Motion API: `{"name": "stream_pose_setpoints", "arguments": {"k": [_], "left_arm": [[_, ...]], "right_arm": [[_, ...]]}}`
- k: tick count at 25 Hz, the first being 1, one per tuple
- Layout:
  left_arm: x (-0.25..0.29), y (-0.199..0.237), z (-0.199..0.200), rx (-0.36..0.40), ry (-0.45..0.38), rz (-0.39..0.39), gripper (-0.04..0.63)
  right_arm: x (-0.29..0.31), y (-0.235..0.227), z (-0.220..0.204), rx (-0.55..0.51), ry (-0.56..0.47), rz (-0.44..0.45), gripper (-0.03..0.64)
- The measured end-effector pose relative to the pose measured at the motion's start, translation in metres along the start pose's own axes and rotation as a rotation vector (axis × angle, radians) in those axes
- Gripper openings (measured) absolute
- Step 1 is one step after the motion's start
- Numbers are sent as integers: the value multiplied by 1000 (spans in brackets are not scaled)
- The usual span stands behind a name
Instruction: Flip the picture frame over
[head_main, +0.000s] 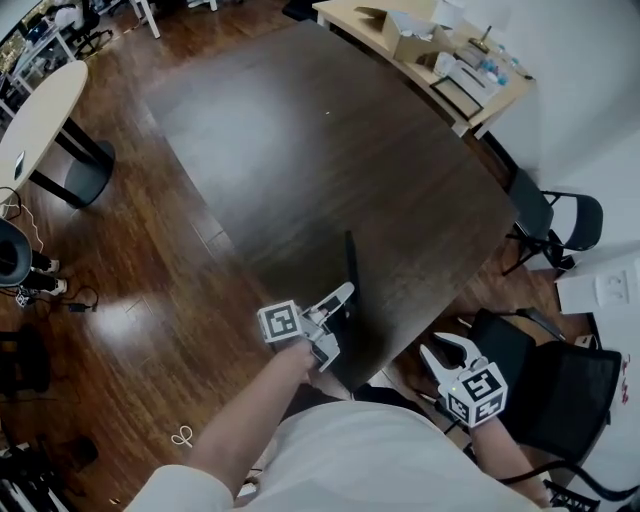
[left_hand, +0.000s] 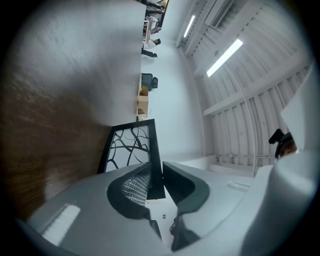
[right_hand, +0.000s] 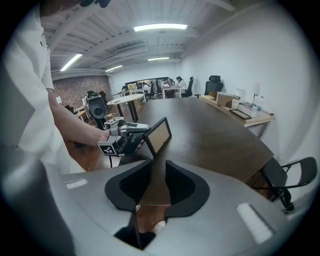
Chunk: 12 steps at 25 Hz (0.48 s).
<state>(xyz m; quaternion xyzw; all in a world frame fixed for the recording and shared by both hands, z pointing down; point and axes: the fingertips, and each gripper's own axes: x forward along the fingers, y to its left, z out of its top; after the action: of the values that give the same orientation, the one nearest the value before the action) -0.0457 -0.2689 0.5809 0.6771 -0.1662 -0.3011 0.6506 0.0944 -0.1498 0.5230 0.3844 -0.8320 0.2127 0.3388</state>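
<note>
The big dark wooden table (head_main: 330, 150) fills the middle of the head view, with glossy brown floorboards (head_main: 150, 300) running round it. Up at the far right corner sits a pale desk (head_main: 345, 22) loaded with boxes, over at the left edge a round white table (head_main: 40, 110), and off the right side a black chair (head_main: 560, 225). Now to the action at the table's near edge: the picture frame (head_main: 351, 275) is up on its edge there, standing tall and thin from above. The left gripper (head_main: 335, 305) has it, and the left gripper view shows the jaws pinched tight on the black rim of the frame (left_hand: 131, 145), with a pattern of black branching lines showing on that face. From the right gripper view the frame (right_hand: 157, 135) leans, its plain tan face turned this way, and the left gripper (right_hand: 131, 136) is clamped to its side above the table (right_hand: 215, 135). The right gripper (head_main: 447, 352) hangs back off the table's edge, near the person's body, with its jaws parted and nothing between them, only tabletop showing through the gap.
</note>
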Motion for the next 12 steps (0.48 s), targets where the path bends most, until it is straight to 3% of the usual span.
{"name": "stream_pose_setpoints", "arguments": {"k": [12], "left_arm": [[-18, 9, 9, 22, 136, 36, 95]], "right_arm": [[12, 24, 10, 25, -3, -31, 92]]}}
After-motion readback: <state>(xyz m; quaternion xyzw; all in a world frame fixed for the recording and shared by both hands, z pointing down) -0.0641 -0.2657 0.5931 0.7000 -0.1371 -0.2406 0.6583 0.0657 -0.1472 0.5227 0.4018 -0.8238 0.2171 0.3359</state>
